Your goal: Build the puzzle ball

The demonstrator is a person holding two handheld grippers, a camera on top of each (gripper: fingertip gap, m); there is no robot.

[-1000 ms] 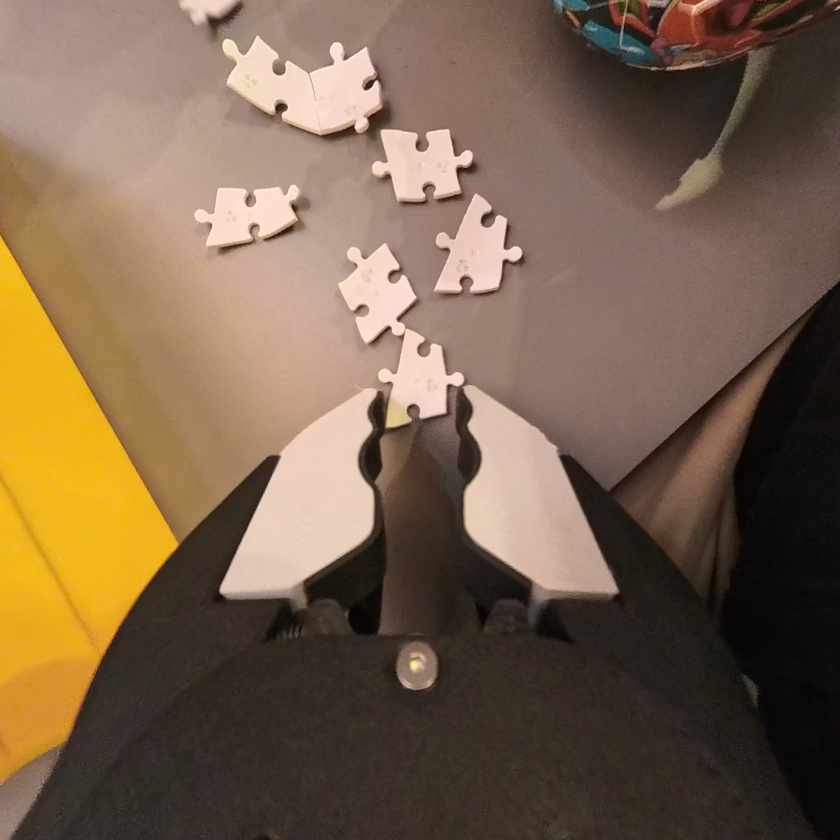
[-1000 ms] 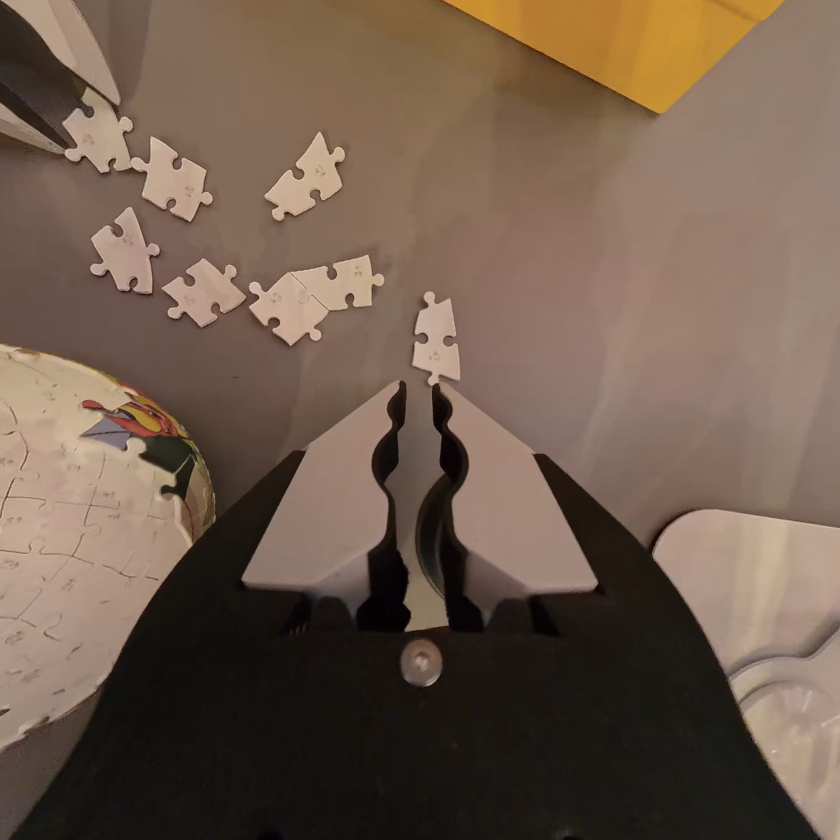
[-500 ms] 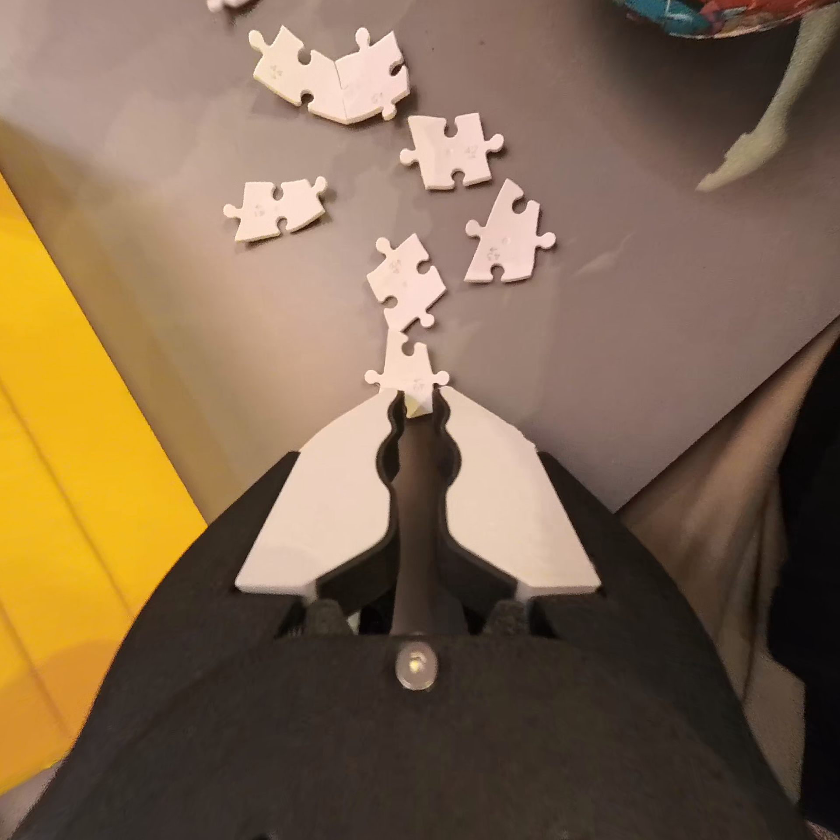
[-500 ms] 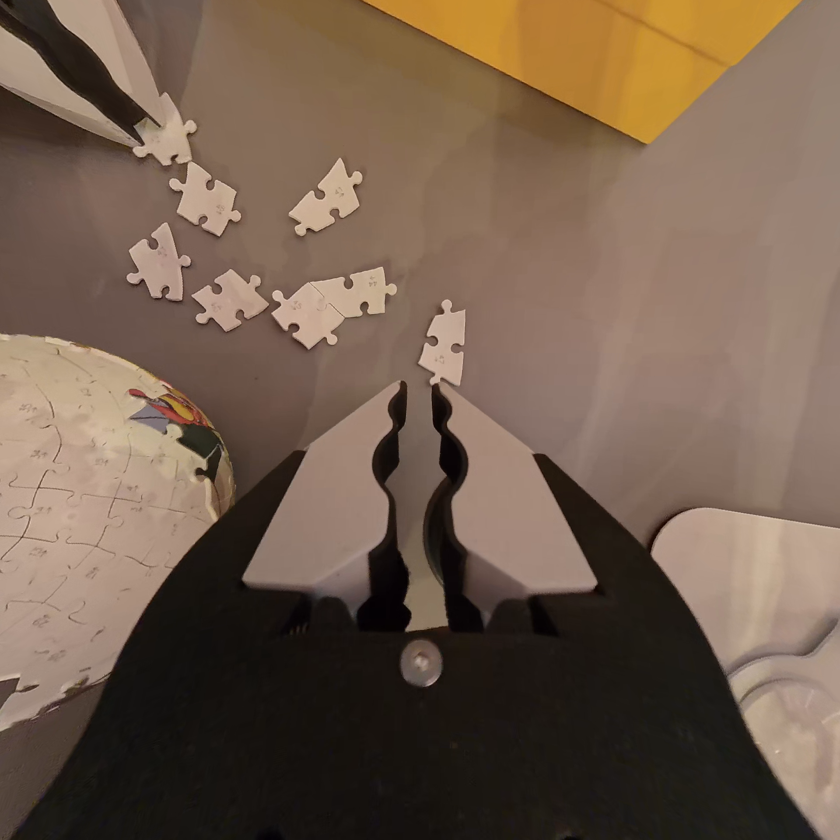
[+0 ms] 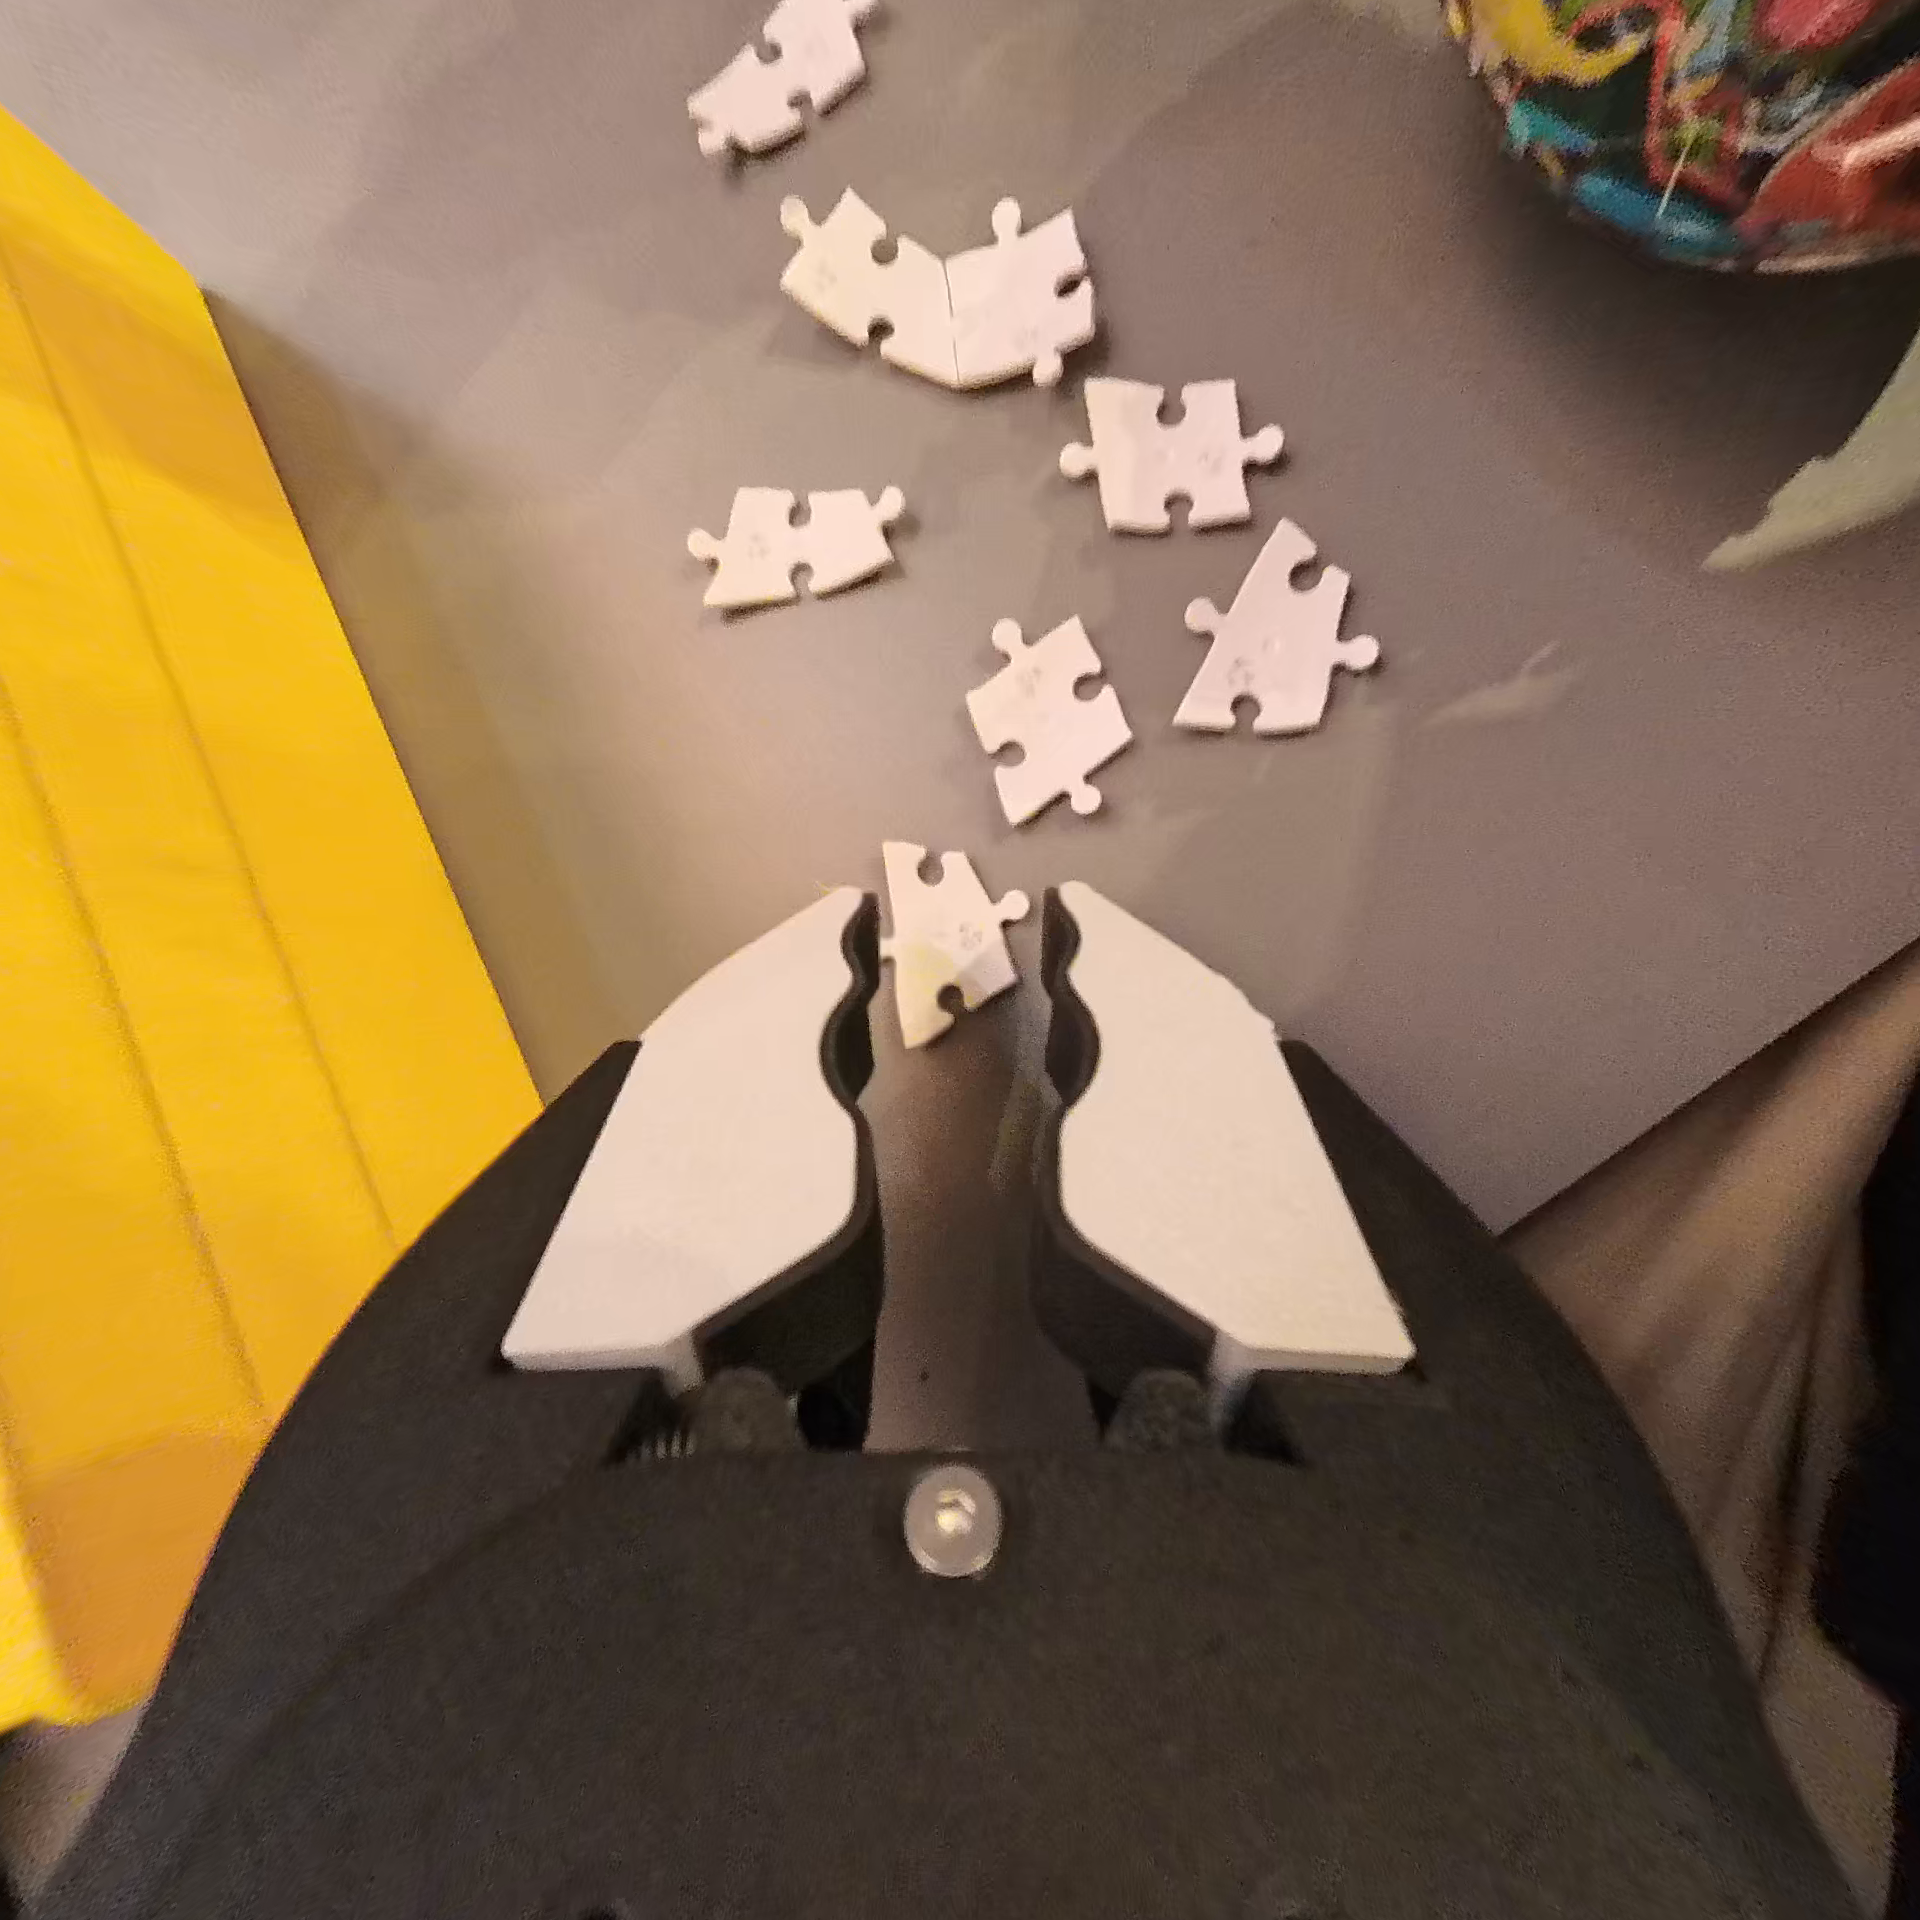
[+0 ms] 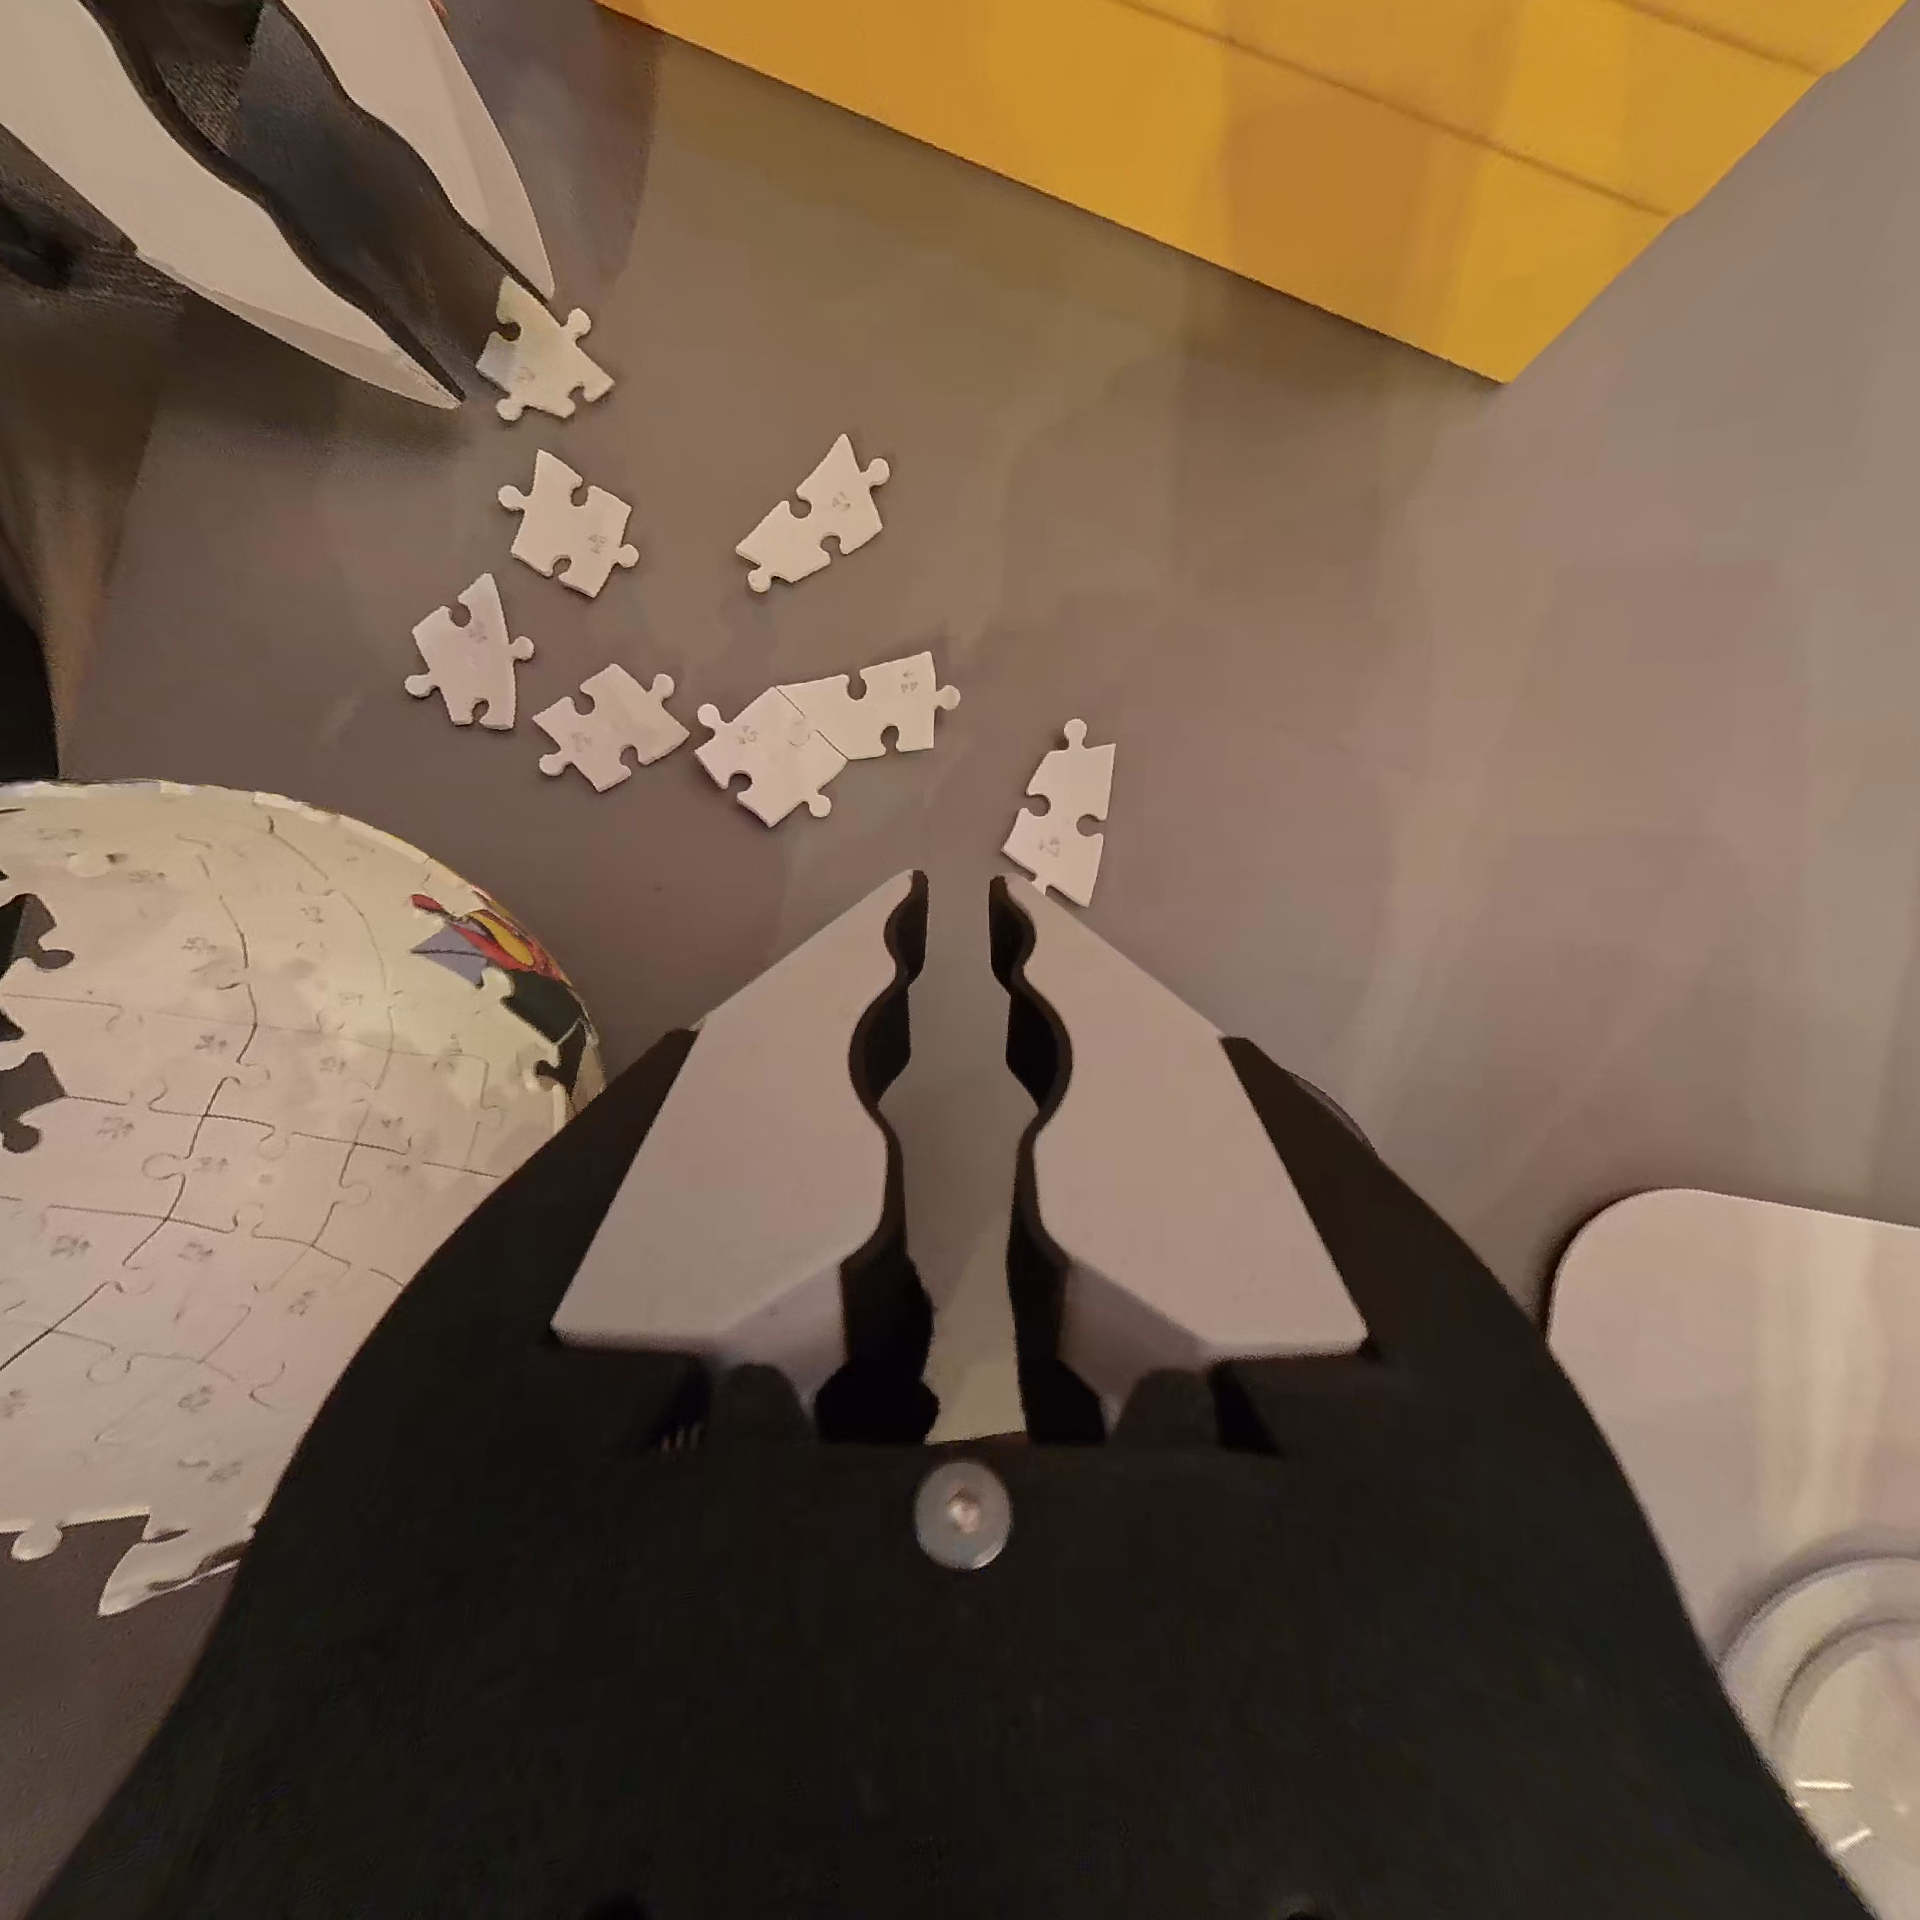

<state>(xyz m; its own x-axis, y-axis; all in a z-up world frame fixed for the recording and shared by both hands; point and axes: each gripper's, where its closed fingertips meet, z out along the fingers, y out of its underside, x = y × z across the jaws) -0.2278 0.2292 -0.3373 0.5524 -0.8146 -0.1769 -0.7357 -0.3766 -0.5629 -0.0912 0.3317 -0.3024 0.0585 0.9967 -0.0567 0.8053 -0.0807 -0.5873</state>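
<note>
Left wrist view: the left gripper (image 5: 954,906) stands open over the grey table (image 5: 1455,831), jaws apart with a white puzzle piece (image 5: 948,940) lying between the tips; it touches the left tip or nearly so, not pinched, prob. because the jaws are lined up to close on it next; other loose pieces (image 5: 1049,717) lie blank side up beyond it, spread apart so each can be taken alone, two of them overlapping (image 5: 940,296); the puzzle ball (image 5: 1704,125), colourful side, sits at top right, well apart; a yellow box (image 5: 156,831) is at the left, I cannot tell what it contains. Right wrist view: the right gripper (image 6: 956,883) has a narrow gap between its jaws and holds nothing; a single piece (image 6: 1065,821) lies just beside its right tip; the ball (image 6: 208,1143), unfinished shell with white inside visible, rests at the left, near, prob. waiting for the next piece; the other gripper is at top left, its tips at the piece; a white tray (image 6: 1745,1455) at lower right has a round recess, contents unclear.
</note>
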